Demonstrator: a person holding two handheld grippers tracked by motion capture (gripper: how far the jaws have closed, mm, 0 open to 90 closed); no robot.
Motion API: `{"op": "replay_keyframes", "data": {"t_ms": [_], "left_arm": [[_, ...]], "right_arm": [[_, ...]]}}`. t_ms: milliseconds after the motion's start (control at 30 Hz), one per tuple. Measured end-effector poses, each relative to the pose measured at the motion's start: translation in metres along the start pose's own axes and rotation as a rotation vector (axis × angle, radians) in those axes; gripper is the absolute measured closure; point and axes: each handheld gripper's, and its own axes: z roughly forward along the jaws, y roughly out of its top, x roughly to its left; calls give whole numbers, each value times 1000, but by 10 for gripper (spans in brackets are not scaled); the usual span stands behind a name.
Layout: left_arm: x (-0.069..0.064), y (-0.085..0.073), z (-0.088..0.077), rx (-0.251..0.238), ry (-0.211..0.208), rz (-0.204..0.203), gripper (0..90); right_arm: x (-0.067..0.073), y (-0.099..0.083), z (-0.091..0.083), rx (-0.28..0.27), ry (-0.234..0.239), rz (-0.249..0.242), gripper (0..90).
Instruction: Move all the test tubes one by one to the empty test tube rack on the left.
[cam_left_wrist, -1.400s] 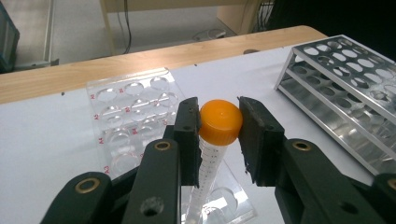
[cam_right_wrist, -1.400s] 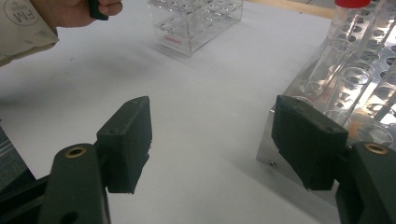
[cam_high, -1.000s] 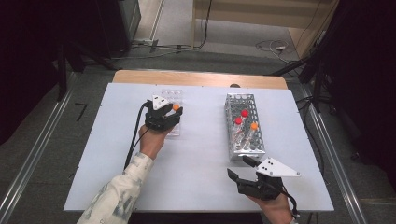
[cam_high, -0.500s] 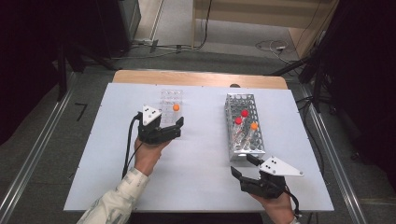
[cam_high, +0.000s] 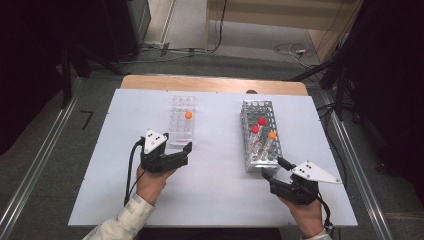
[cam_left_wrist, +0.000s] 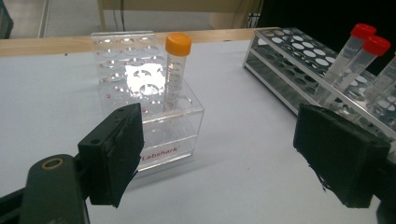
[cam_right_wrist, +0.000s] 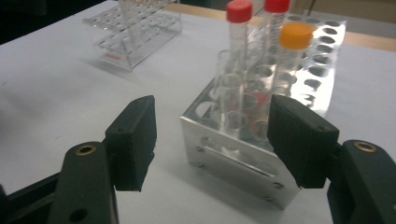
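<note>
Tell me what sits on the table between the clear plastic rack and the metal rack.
Nothing: between the clear plastic rack and the metal rack there is only bare white table. The high view shows that stretch plainly, and the left gripper view agrees.

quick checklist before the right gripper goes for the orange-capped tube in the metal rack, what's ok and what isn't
1. Right gripper open and empty: ok, jaws spread wide.
2. Orange-capped clear tube upright in the perforated metal rack: ok.
3. Right gripper lined up with that tube: cannot tell; it faces the rack's near end, tube off to the right jaw's side.
4. Neighbours: not ok, two red-capped clear tubes stand close beside it.
5. Left gripper out of the way: ok, open by the clear plastic rack.
6. Free holes in the clear plastic rack: ok, it holds one orange-capped tube.
</note>
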Motion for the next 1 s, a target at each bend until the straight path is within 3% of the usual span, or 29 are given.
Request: {"op": "replay_keyframes", "data": {"t_ms": [200,500,1000], "left_arm": [[5,-4,-10,-2,-1,-2,164],[4,-7,-9,2,-8,-2,164],[3,-8,-8,8,-13,2,164]], "right_arm": [[-15,5,6,-8,-63,28,375],[-38,11,29,-1,-137,38,463],[-41,17,67,27,-140,24,586]]}}
